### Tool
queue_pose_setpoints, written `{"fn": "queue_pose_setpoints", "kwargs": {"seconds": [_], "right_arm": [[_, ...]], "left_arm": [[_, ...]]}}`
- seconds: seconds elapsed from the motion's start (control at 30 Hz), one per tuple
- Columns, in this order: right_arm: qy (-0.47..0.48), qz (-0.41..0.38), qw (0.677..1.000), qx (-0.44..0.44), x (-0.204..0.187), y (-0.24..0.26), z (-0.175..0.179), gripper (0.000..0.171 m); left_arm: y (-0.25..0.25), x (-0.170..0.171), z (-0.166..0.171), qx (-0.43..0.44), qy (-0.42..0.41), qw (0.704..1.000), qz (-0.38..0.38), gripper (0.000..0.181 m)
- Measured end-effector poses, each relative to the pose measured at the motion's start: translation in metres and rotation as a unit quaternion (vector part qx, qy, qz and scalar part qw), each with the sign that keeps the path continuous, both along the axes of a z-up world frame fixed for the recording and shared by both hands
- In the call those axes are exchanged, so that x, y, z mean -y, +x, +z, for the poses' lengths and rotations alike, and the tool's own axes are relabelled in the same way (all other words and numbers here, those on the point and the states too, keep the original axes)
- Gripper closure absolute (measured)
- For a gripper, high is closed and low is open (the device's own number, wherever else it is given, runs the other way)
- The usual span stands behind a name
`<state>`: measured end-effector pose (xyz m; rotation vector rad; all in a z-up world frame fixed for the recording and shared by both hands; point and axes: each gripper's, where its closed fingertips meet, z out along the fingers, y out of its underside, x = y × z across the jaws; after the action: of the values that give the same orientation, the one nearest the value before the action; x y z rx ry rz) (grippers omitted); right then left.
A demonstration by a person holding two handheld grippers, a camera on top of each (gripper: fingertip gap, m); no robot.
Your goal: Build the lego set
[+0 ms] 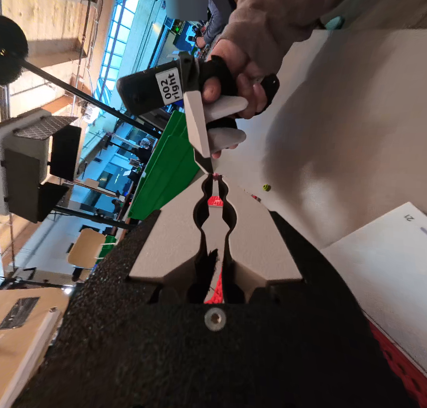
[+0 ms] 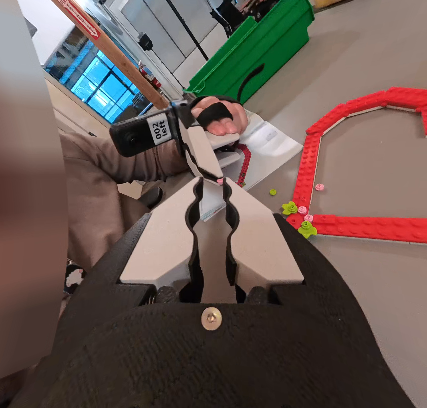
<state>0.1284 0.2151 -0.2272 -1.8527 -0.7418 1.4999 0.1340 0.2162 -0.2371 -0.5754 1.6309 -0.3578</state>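
Setting: grey bench top in a workshop with blue-lit windows behind; both grippers are held up off it, tips meeting in mid-air.
Left gripper (image 1: 213,177): jaws nearly together, pinching a tiny pink flower-shaped lego stud (image 1: 217,177) at the very tips.
Right gripper (image 2: 213,181): jaws a little apart at the same small piece (image 2: 219,180); whether they grip it or only touch it I cannot tell.
Step in hand: apparently passing or re-seating the pink stud between the two claws.
Done so far: red studded-plate lego frame (image 2: 307,166), an angular outline, lies flat toward the right side of the bench; at its near corner sit two lime-green leaf pieces (image 2: 290,208) and two pink flower studs (image 2: 302,210).
Left to do: one loose pink stud (image 2: 319,186) inside the frame and one loose lime-green round stud (image 2: 272,192) outside it are unplaced, so decoration looks early.
Beyond: open white instruction booklet (image 2: 265,147) near the frame; green plastic bin (image 2: 254,50) at the far edge.
Right view only: the frame's shape and its flowers.
Left view only: right hand (image 1: 238,85) on its handle, and only slivers of red.
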Motion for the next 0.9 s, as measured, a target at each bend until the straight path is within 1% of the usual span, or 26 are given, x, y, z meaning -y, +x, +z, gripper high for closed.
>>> {"fn": "queue_pose_setpoints", "kwargs": {"seconds": [0.1,0.33,0.57,0.87,0.9], "right_arm": [[0.003,0.002,1.0,0.022,0.0,0.0,-0.007,0.16],[0.026,0.005,0.998,0.051,0.001,-0.002,-0.014,0.161],[0.017,0.01,0.999,0.046,0.002,-0.006,-0.016,0.164],[0.043,0.012,0.996,0.075,0.002,-0.006,-0.021,0.166],[0.052,0.014,0.996,0.078,0.002,-0.005,-0.021,0.166]], "left_arm": [[0.001,0.002,-0.002,-0.002,0.023,1.0,0.0,0.179],[0.0,0.003,-0.003,-0.006,0.023,1.0,-0.004,0.179],[0.001,0.006,-0.006,-0.012,0.025,1.0,-0.01,0.18],[0.0,0.006,-0.009,-0.01,0.031,0.999,-0.013,0.179],[0.0,0.006,-0.009,-0.007,0.025,1.0,-0.015,0.177]]}}
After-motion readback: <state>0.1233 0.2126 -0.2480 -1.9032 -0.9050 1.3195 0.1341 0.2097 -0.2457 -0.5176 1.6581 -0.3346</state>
